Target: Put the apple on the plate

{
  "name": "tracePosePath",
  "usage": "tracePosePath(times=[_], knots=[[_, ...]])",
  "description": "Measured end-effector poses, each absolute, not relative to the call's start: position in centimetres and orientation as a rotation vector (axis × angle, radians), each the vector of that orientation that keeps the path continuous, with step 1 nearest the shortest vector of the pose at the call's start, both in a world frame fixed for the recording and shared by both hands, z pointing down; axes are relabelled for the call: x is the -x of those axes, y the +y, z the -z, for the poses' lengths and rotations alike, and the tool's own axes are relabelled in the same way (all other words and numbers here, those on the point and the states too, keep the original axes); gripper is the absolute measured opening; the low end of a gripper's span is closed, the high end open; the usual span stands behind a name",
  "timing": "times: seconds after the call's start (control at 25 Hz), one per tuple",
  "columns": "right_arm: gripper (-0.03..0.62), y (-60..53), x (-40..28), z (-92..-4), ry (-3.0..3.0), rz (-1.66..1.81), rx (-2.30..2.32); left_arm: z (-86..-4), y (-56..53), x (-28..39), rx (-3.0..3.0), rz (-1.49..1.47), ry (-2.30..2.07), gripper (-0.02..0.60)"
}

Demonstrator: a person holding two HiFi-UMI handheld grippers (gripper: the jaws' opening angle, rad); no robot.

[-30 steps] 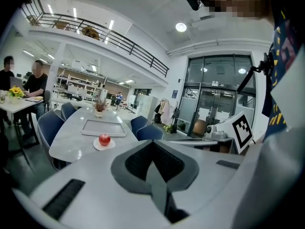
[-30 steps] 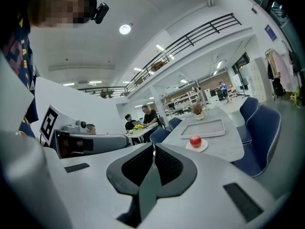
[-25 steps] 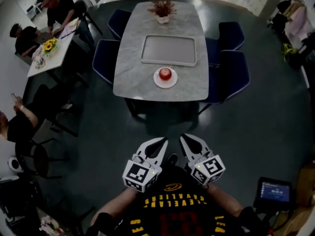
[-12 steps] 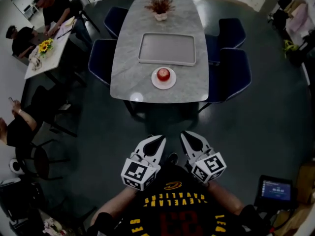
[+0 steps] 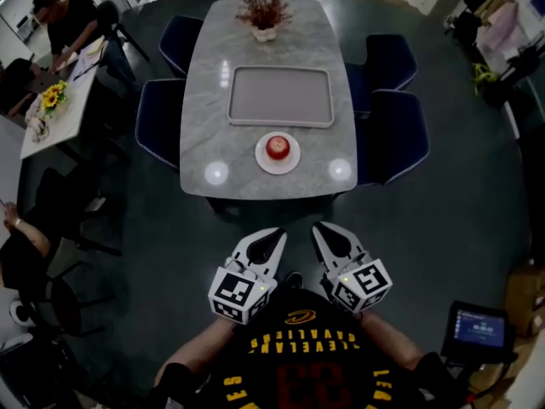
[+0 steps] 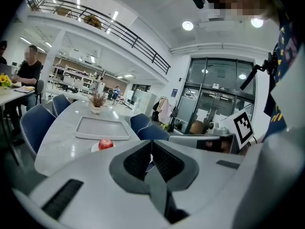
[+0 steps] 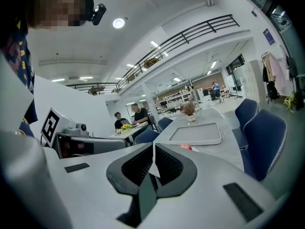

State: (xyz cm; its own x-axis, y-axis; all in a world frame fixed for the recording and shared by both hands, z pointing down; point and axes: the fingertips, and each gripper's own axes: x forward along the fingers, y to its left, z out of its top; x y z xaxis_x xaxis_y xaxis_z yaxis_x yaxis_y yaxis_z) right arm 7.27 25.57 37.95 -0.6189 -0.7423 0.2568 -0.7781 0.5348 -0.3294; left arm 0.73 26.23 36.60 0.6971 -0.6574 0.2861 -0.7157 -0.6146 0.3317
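A red apple [image 5: 277, 146] sits on a small white plate [image 5: 261, 161] near the front edge of the grey marble table [image 5: 209, 118]. Both grippers hang well short of the table, close to the person's chest. My left gripper [image 5: 278, 237] is shut with nothing in it, and so is my right gripper [image 5: 320, 232]. In the left gripper view the apple [image 6: 106, 143] shows far beyond the shut left gripper [image 6: 151, 146]. Past the shut right gripper [image 7: 153, 150] in the right gripper view, only a sliver of the apple [image 7: 187, 147] peeks out.
A grey tray [image 5: 279, 97] lies behind the plate, with a potted plant [image 5: 263, 15] at the table's far end. Blue chairs [image 5: 392, 139] flank both sides. People sit at a side table [image 5: 51, 100] on the left. A device with a screen [image 5: 475, 329] stands at lower right.
The table has come nearer and lower in the head view. The apple stays on its plate, and both grippers stay shut near the chest.
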Motion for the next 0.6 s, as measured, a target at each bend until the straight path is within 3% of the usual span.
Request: tracePosePath(times=[0.16,0.24,0.32,0.6], knots=[[0.008,22.7,-5.4,-38.0,-2.643,-0.621,-1.371,-37.0,23.1,1.6,-2.482,-0.176,-1.048,0.009],[0.009,21.4,-4.6,-38.2,-2.618,-0.608,-1.409,-37.3,21.8,2.7,-2.484,-0.176,-1.034,0.046],[0.055,20.2,-3.8,-38.2,-2.597,-0.601,-1.440,-37.5,20.6,3.7,-2.484,-0.175,-1.018,0.060],[0.055,18.7,-2.6,-38.5,-2.533,-0.627,-1.459,-37.8,18.2,5.2,-2.447,-0.145,-0.961,0.060]])
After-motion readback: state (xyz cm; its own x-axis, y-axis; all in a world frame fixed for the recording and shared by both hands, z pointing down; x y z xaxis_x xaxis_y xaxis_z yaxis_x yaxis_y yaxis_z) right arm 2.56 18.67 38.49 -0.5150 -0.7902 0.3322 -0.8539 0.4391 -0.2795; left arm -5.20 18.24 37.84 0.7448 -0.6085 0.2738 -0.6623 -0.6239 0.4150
